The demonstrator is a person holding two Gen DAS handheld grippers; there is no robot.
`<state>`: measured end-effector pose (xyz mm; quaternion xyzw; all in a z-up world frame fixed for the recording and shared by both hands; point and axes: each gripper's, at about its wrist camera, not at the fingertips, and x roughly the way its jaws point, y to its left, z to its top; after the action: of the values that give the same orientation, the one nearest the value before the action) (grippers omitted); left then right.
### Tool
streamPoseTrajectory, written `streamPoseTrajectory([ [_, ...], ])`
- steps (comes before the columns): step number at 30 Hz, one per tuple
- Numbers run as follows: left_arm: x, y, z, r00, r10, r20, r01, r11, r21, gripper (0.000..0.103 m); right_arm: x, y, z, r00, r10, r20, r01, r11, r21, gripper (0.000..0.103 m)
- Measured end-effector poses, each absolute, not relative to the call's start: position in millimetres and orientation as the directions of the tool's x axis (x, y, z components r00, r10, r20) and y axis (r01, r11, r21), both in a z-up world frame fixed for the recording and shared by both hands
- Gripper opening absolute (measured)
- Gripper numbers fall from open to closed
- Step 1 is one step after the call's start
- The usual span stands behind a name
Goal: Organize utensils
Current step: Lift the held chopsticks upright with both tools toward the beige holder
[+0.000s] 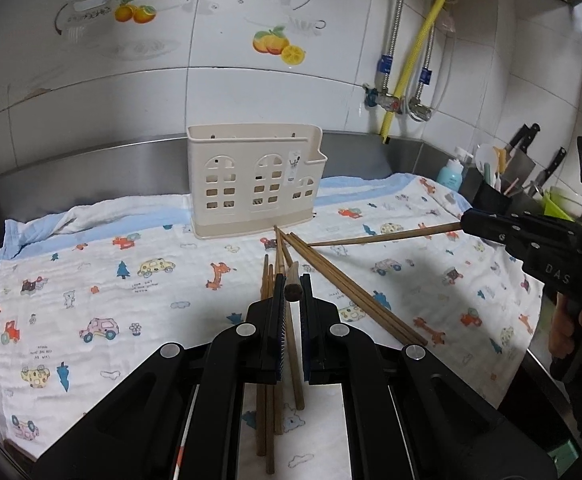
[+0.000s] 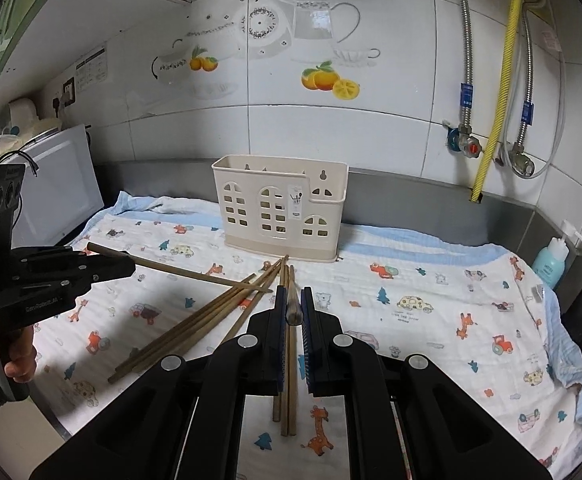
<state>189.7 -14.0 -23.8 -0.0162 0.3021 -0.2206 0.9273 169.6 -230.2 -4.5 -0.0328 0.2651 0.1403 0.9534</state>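
Observation:
A cream utensil holder point(image 1: 255, 184) point(image 2: 279, 208) with window-shaped cutouts stands at the back of a cartoon-print cloth point(image 1: 91, 280) point(image 2: 431, 320). My left gripper point(image 1: 292, 289) point(image 2: 130, 268) is shut on one wooden chopstick point(image 1: 293, 292) point(image 2: 195, 276), held above the cloth. My right gripper point(image 2: 293, 300) point(image 1: 465, 222) is shut on another chopstick point(image 2: 293, 312) point(image 1: 383, 236), also lifted. Several loose chopsticks point(image 1: 351, 288) point(image 2: 195, 328) lie fanned on the cloth in front of the holder, and more of them point(image 1: 267, 400) point(image 2: 287, 400) run under the fingers.
A steel counter rim and tiled wall back the cloth. A yellow hose point(image 2: 503, 100) and valves point(image 2: 469, 144) hang at the right. Knives point(image 1: 523, 152), a blue bottle point(image 1: 451, 174) point(image 2: 551, 260) and a white appliance point(image 2: 59, 184) flank the cloth. A hand point(image 2: 19, 360) grips the left handle.

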Motion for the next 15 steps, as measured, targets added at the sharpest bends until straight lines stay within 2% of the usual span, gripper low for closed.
streamPoseTrajectory([
  [15, 210.2, -12.8, 24.0, 0.776, -0.414, -0.475, 0.394, 0.907, -0.148, 0.005, 203.8, -234.1, 75.4, 0.845, 0.300, -0.443, -0.345, 0.938, -0.024, 0.007],
])
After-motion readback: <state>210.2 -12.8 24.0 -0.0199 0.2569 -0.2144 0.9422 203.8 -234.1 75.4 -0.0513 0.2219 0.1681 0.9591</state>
